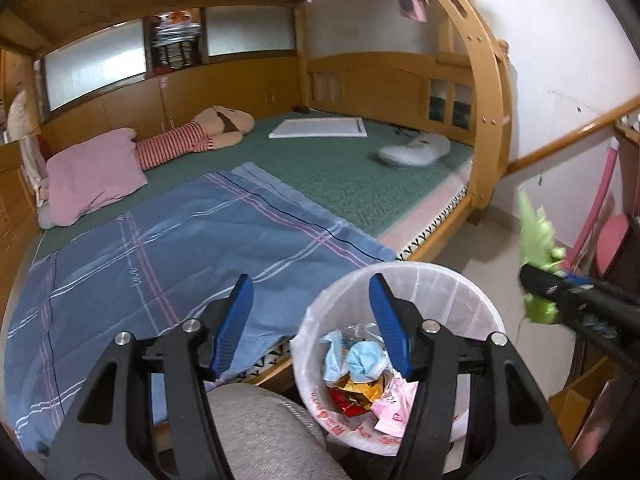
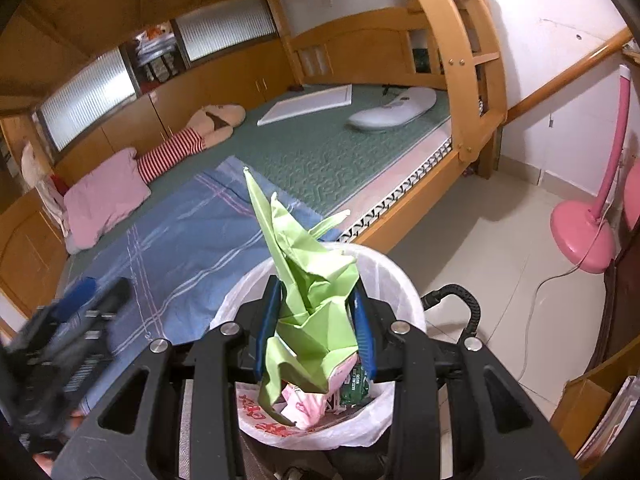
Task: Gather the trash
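Right wrist view: right gripper (image 2: 316,332) clamps crumpled green paper (image 2: 308,300) directly above lined trash bin (image 2: 404,284) beside bed (image 2: 320,152). Left gripper (image 1: 312,328) jaws apart, nothing between them; bin holds wrappers (image 1: 360,380).

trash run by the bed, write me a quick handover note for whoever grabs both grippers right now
Left gripper: open, nothing between its fingers, hanging over the edge of the bed beside the bin.
Right gripper: shut on a crumpled light-green paper, held just above the bin.
White round bin with a plastic liner: on the floor at the bed's edge, already holding a blue face mask, red and gold wrappers and pink packets.
Done: those pieces are binned.
Left: open the right fingers to drop the green paper in. The blue plaid sheet shows no more trash.
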Action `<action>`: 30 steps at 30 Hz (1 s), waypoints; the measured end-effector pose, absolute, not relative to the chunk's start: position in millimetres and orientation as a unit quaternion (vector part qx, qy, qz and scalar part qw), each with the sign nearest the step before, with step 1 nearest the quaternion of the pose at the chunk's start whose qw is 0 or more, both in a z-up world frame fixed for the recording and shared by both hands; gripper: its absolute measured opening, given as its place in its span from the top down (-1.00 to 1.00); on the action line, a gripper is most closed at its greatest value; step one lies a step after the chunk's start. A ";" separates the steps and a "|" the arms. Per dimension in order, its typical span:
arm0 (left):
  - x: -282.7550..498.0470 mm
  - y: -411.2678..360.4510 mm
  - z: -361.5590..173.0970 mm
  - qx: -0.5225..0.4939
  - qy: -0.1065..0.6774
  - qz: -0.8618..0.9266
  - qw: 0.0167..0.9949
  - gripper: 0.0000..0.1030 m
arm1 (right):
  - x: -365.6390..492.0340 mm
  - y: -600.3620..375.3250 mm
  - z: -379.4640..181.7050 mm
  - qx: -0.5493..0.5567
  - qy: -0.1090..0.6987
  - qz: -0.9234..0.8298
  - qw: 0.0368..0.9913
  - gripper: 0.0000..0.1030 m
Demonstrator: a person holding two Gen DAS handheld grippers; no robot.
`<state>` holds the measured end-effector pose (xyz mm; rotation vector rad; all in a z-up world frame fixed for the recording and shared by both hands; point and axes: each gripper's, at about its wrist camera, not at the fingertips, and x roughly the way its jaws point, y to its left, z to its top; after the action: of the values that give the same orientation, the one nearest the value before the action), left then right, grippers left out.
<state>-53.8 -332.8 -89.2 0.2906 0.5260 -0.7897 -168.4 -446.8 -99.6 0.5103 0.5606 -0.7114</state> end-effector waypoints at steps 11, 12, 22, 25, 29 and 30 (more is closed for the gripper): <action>-46.8 -303.3 -76.4 0.116 0.244 -0.355 0.895 -0.18 | -119.2 -475.4 -145.9 0.228 0.344 -0.369 0.833 -0.38; -45.9 -302.0 -75.8 0.114 0.244 -0.353 0.896 -0.18 | -117.6 -478.0 -150.1 0.230 0.346 -0.373 0.830 -0.44; -44.1 -294.4 -67.4 0.103 0.239 -0.345 0.902 -0.37 | -132.2 -461.7 -136.2 0.201 0.313 -0.404 0.836 -0.54; -48.3 -292.4 -63.1 0.104 0.228 -0.346 0.904 -0.45 | -144.8 -445.9 -112.8 0.185 0.270 -0.419 0.847 -0.71; -56.2 -285.6 -54.2 0.102 0.212 -0.348 0.907 -0.57 | -159.2 -423.0 -87.8 0.160 0.227 -0.430 0.859 -0.83; -58.9 -284.3 -52.2 0.103 0.206 -0.349 0.908 -0.62 | -162.1 -417.1 -83.9 0.152 0.221 -0.434 0.860 -0.84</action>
<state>-58.9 -284.3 -52.2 0.2125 0.4260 -0.7206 -162.1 -417.1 -83.9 0.3200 0.4641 -0.9112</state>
